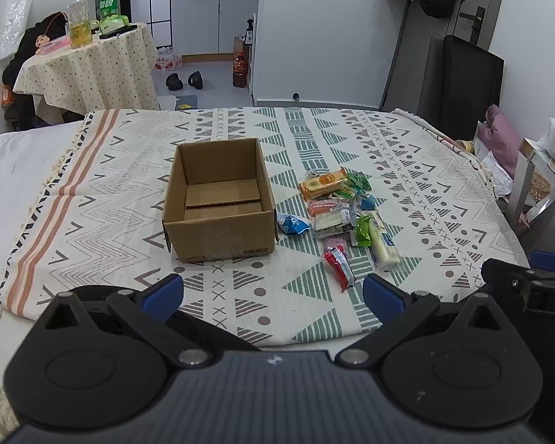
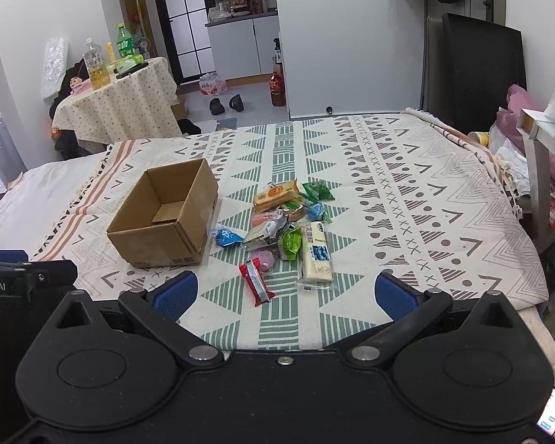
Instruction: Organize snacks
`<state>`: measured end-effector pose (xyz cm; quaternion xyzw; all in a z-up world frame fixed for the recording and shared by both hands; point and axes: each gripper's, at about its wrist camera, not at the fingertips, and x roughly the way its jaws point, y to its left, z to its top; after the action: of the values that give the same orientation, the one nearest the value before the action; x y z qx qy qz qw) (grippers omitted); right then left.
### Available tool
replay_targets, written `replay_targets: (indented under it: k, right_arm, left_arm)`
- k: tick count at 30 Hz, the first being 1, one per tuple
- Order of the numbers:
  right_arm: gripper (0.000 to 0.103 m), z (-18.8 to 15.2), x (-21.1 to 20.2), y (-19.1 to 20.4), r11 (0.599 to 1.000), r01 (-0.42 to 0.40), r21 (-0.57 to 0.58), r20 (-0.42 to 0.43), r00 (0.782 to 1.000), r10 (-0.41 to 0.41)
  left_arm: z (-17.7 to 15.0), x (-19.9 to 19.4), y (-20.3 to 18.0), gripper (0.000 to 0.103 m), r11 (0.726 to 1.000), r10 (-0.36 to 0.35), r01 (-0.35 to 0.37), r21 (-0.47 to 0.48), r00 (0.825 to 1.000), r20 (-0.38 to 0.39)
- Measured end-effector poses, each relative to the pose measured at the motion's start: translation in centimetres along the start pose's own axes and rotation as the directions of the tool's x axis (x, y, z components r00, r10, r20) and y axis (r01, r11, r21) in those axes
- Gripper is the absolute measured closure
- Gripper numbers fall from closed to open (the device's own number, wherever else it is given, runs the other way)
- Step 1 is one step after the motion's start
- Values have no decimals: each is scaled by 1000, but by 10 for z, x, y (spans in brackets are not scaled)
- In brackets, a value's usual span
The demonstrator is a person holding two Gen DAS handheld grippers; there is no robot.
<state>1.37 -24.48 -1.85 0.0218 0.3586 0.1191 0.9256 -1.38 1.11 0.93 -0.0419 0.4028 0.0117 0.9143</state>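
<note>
— Between the blue pads of the right gripper (image 2: pixel 284 292) is only patterned cloth; what is it holding?

— Nothing. Its jaws stand spread wide, touching nothing, low over the near edge of the blanket (image 2: pixel 407 192). The left gripper (image 1: pixel 273 298) is the same: fingers parted wide, empty, hovering short of the goods.

— And the snacks?

— Loose in a small heap (image 1: pixel 338 209) on the blanket, just right of the open cardboard box (image 1: pixel 218 203), which looks empty. Closest to the right gripper lie a red wrapped bar (image 2: pixel 257 283) and a long pale packet (image 2: pixel 316 255); a blue sachet (image 1: pixel 292 223) sits just beside the box wall.

— How will they handle?

— I judge them light and crinkly, film wrappers that slide under a pinch. The pale packet looks soft, so a hard squeeze may crush it. The orange biscuit pack (image 1: pixel 323 182) at the far end seems stiffer.

— Where would you take hold?

— Across the narrow middle of each packet, not the flat sealed ends, which would likely slip. The red bar lies apart from the heap, so it looks the easiest first pick; the overlapped ones in the middle may drag neighbours along.
</note>
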Motion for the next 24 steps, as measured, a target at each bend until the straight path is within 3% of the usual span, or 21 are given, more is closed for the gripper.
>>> replay_targets:
  k: [7,24]
  right_arm:
    - [0,-1,11,-10,1000,-6,24,-11,1000,7]
    - [0,-2,56,-37,997,-13,81,-63,998,18]
  left_arm:
    - [4,10,-2,0,1000,22,-22,-11,1000,11]
    - [17,58,-15,1,999,-4,3,-32,999,-34]
